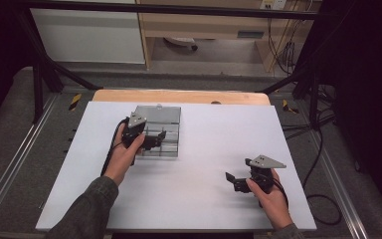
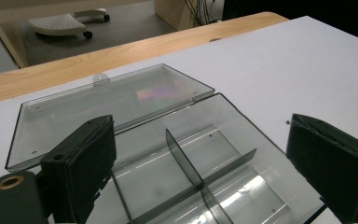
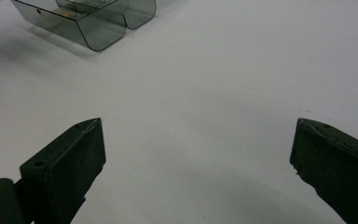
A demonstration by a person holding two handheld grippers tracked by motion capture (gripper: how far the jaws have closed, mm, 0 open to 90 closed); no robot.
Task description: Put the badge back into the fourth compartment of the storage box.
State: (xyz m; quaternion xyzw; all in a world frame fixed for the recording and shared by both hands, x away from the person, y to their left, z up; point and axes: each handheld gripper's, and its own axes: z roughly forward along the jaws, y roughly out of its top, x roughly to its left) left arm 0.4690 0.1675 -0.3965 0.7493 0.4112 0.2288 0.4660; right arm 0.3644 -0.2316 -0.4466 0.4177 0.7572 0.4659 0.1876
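Left gripper view: clear compartmented box (image 2: 200, 163), lid open.

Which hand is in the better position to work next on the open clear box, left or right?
Probably the left. The left gripper is open directly over the clear box, above its dividers. The right gripper, also open, sits apart over the bare white table.
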